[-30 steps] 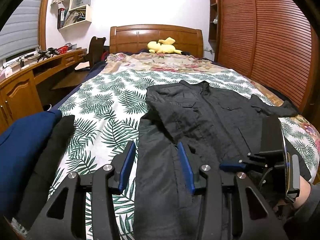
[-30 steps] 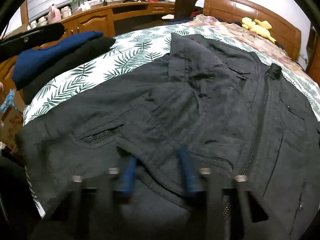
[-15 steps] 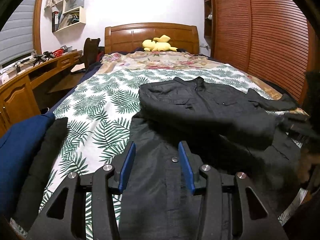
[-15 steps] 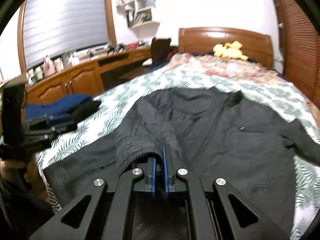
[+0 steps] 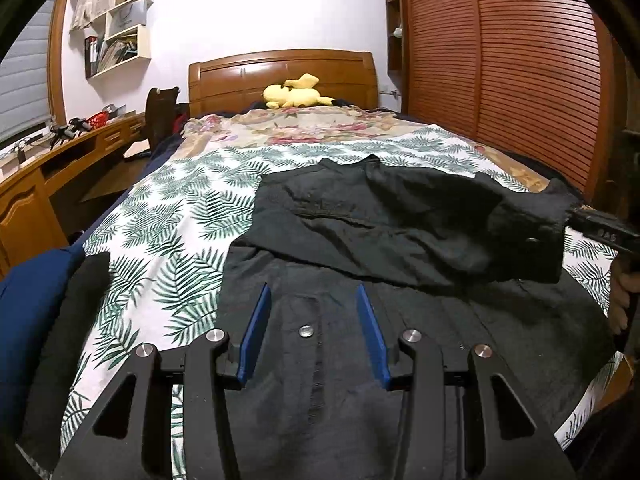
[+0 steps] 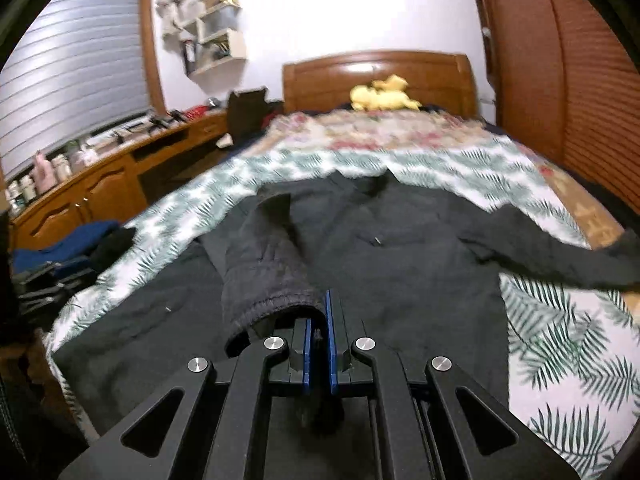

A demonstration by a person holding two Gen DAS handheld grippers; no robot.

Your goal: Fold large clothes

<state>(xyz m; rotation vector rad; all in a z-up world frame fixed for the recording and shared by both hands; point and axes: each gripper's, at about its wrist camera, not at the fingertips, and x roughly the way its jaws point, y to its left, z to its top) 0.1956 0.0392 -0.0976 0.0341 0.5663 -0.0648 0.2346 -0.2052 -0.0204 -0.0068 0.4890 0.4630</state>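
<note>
A black jacket (image 5: 360, 240) lies front up on the leaf-print bed sheet (image 5: 168, 216). My right gripper (image 6: 319, 312) is shut on the ribbed cuff (image 6: 264, 300) of one sleeve, which is lifted and drawn across the jacket's chest (image 6: 400, 248). In the left wrist view that gripper (image 5: 600, 232) sits at the right edge with the cuff (image 5: 548, 224) in it. My left gripper (image 5: 312, 292) is open just above the jacket's lower front, near a snap button (image 5: 306, 331), with nothing between its fingers. The other sleeve (image 6: 560, 256) stretches out to the right.
Folded blue and black clothes (image 5: 44, 300) are stacked at the bed's near left corner. A yellow plush toy (image 5: 296, 94) lies by the wooden headboard (image 5: 280, 76). A wooden desk (image 5: 36, 176) runs along the left, and louvred wardrobe doors (image 5: 520, 80) along the right.
My right gripper closed on the sleeve cuff, lifted it and carried it across the jacket to the right. My left gripper shifted slightly over the jacket's lower front and stayed open.
</note>
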